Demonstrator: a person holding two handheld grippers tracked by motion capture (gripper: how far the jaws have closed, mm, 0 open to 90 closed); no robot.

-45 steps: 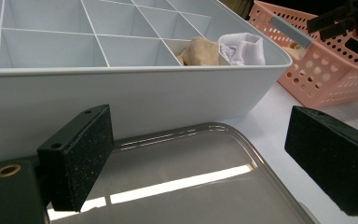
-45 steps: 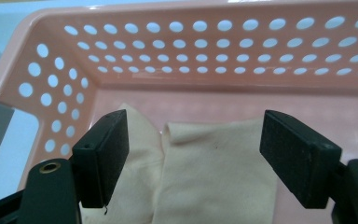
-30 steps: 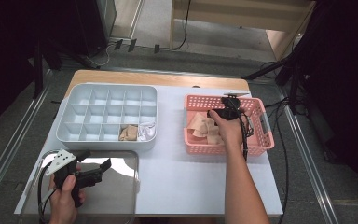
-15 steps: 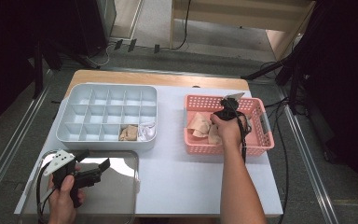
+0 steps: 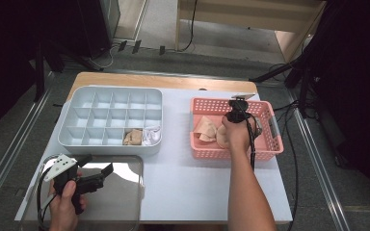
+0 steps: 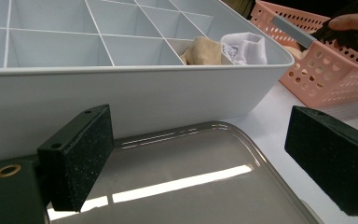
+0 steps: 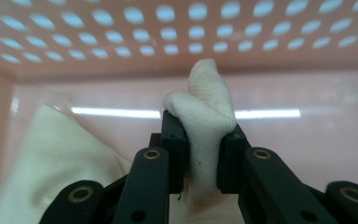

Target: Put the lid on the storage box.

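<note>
Right gripper [image 7: 200, 140] sits at the bottom centre of its own view, its two black jaws having just been closing and now clamped on a fold of cream cloth [image 7: 205, 116] that bulges up between the pads. In the high view the same right gripper [image 5: 236, 115] is right of centre, held by the right hand [image 5: 235, 134] down inside the pink basket [image 5: 270, 144]. No brand, label or writing can be read on any of the things.

The pink basket has perforated walls; in the right gripper view its far wall runs across the top of the frame. More cream cloth [image 5: 204, 129] lies in the left part of the basket, and in the right gripper view another loose piece spreads at the lower left, beside the pinched fold.

Left of centre in the high view stands a grey divided tray [image 5: 77, 113] with many small compartments. Two of them in its bottom row, toward the right, are filled: one holds a tan bundle [image 5: 134, 137], the next a white bundle [image 5: 151, 135], just beside each other. The left gripper view shows both at upper centre.

Left gripper [image 5: 96, 175] is at the lower left of the high view, held by the left hand [image 5: 65, 207] over a shiny metal tray [image 5: 125, 192]. Its jaws stand wide apart with nothing between them, the pads at the lower left and right edge of its own view.
</note>
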